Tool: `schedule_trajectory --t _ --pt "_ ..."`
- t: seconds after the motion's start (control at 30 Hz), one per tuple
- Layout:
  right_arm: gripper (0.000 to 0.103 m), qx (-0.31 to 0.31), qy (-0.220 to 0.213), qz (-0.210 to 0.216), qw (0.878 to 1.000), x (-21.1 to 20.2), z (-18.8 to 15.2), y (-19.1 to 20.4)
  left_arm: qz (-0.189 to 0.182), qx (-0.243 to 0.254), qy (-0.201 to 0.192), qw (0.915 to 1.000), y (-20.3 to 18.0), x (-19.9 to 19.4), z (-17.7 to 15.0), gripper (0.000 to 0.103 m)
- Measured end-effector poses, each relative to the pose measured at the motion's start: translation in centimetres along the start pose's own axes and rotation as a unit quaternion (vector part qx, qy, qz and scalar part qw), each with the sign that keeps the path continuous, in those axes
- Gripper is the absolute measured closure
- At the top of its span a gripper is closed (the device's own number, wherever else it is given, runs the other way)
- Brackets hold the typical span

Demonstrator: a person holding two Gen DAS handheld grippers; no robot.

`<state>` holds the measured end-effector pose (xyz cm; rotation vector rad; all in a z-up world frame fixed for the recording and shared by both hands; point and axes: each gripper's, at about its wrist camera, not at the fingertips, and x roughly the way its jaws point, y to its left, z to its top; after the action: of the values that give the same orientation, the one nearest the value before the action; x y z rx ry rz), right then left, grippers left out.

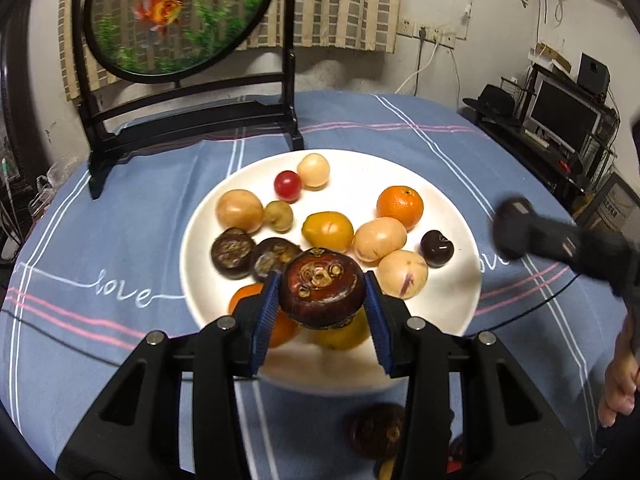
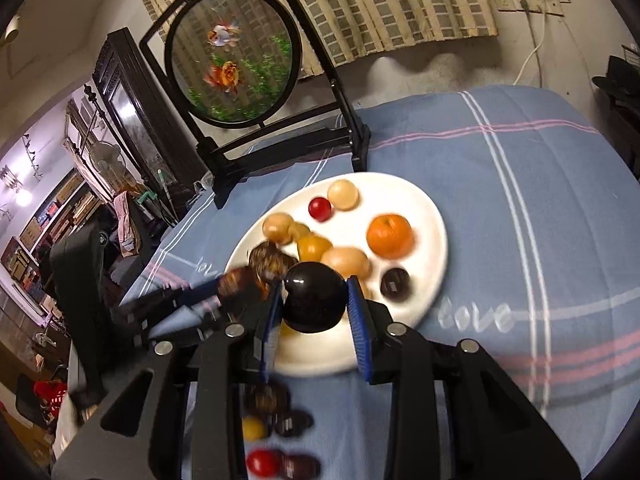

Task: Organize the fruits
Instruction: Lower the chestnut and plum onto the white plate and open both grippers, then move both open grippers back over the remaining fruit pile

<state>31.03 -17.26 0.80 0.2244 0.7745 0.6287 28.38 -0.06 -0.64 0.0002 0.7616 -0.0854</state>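
Observation:
A white plate point(image 1: 448, 304) on the blue cloth holds several fruits: an orange point(image 1: 400, 206), a red cherry tomato point(image 1: 287, 186), pale round fruits, a yellow one and dark water chestnuts. My left gripper point(image 1: 322, 294) is shut on a brown water chestnut point(image 1: 322, 292), lifted over the plate's near side. My right gripper point(image 2: 314, 300) is shut on a glossy dark cherry point(image 2: 314, 296), above the near rim of the plate point(image 2: 432, 216). The right gripper point(image 1: 508, 226) appears blurred at the right of the left wrist view. The left gripper point(image 2: 236, 284) shows in the right wrist view.
A black stand with a round fish picture point(image 1: 176, 12) rises at the table's back left. Several loose fruits lie on the cloth in front of the plate, among them a red one point(image 2: 262, 462) and a yellow one point(image 2: 253, 428). A hand point(image 1: 622, 384) is at the right edge.

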Motion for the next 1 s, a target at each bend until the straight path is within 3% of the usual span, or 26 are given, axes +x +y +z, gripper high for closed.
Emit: schedule_trajectory --t 0.27,0.43,0.57,0.63,0.67,0.8,1.0 --pt "0.071 -0.009 0.029 -0.015 0.999 7.1 3.8 -0.4 -0.015 -0.005 0.022 0.9996 0.4 3.2 0.9 0.060" --pt "0.070 -0.021 0.039 -0.036 0.998 10.0 4.5 -0.9 -0.024 -0.006 0.028 0.9993 0.4 4.1 1.2 0.060" --pt "0.069 -0.024 0.058 -0.039 0.997 11.6 4.5 -1.4 -0.037 -0.007 0.027 0.9989 0.3 4.2 1.2 0.047" --pt "0.050 -0.024 0.051 -0.030 0.998 11.3 4.6 -1.5 -0.028 -0.005 0.023 0.9993 0.2 4.1 1.2 0.035" --pt "0.047 -0.024 0.041 -0.028 0.998 10.8 4.7 -1.4 -0.023 -0.005 0.019 0.9995 0.3 3.9 1.2 0.034" --pt "0.046 -0.023 0.027 -0.033 0.999 9.3 4.7 -1.3 -0.023 -0.015 0.017 0.9995 1.1 3.2 1.2 0.034" --pt "0.042 0.015 0.019 -0.023 0.999 4.6 2.9 -1.6 -0.014 -0.043 0.005 0.9990 3.1 0.5 -0.2 0.023"
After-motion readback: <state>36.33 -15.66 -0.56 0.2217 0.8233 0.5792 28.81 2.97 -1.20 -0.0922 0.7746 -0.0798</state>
